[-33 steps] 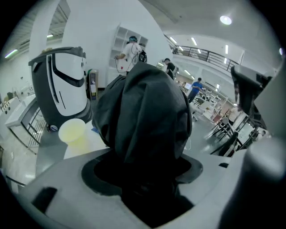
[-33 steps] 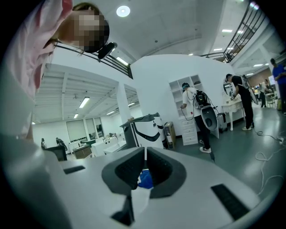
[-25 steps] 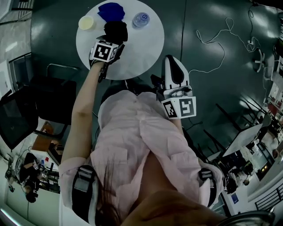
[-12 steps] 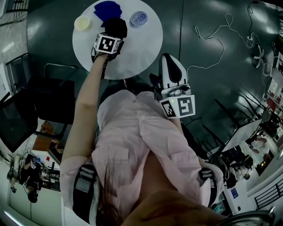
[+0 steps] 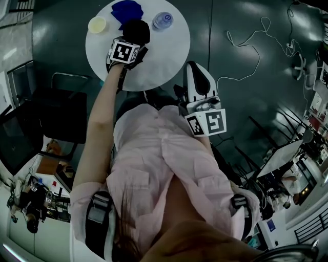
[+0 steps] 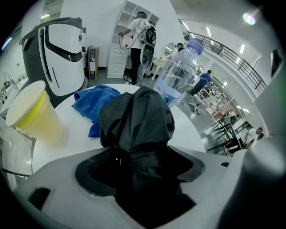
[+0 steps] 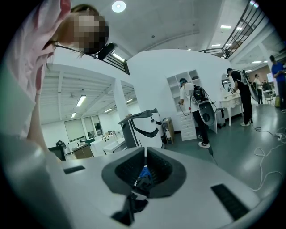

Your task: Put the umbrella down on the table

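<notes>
A folded black umbrella (image 5: pixel 136 29) lies on the round white table (image 5: pixel 164 56), next to a blue cloth (image 5: pixel 126 10). My left gripper (image 5: pixel 132 41) reaches down to it from the near side. In the left gripper view the umbrella (image 6: pixel 136 120) sits between the jaws of the left gripper (image 6: pixel 143 167). These jaws are opening and stand wide, with the pads off the fabric. My right gripper (image 5: pixel 199 71) hangs off the table near the person's body. Its jaws (image 7: pixel 145 167) are shut, and a small blue and black scrap shows at the seam.
A yellow cup (image 5: pixel 97 24) and a clear water bottle (image 5: pixel 162 21) stand at the table's far side, flanking the cloth. A dark chair (image 5: pixel 61 115) is left of the table. A white cable (image 5: pixel 246 46) trails over the floor on the right.
The left gripper has edged a little farther over the table with the umbrella between its jaws. The right gripper has stayed where it was.
</notes>
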The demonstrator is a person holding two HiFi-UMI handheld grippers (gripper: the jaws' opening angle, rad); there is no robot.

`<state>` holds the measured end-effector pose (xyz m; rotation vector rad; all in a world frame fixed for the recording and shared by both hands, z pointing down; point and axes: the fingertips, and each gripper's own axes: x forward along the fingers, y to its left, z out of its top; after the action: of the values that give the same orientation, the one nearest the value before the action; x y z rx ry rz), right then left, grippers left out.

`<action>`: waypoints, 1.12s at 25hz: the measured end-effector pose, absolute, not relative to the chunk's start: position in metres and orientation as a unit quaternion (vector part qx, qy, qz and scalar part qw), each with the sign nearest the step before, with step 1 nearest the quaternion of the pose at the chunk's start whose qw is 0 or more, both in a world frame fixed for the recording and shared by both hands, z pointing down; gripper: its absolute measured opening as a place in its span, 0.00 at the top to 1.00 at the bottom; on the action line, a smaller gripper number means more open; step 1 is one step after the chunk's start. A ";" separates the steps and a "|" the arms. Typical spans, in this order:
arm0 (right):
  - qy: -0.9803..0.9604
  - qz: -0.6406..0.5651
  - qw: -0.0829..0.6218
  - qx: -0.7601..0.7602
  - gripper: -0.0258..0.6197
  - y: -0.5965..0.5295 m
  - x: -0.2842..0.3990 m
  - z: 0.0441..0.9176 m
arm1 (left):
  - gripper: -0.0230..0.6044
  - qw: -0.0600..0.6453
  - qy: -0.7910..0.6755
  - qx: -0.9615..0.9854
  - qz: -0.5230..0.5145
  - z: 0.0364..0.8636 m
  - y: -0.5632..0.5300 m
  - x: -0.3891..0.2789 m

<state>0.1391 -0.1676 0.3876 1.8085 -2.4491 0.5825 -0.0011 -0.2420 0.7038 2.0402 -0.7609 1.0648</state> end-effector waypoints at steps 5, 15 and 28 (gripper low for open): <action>-0.792 0.186 0.018 0.582 0.91 -0.166 0.139 0.388 | 0.41 0.337 -0.309 0.811 0.363 0.671 -0.245 -0.008; -0.812 0.169 0.002 0.559 0.91 -0.164 0.122 0.375 | 0.93 0.251 -0.414 0.851 0.204 0.532 -0.267 -0.032; -0.844 0.128 -0.033 0.519 0.91 -0.165 0.091 0.342 | 0.93 0.068 -0.519 0.852 0.018 0.312 -0.188 -0.087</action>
<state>0.0913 -0.1653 0.3417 1.6675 -2.7100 0.4105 -0.0871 -0.1885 0.3119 2.5664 -1.5624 0.0530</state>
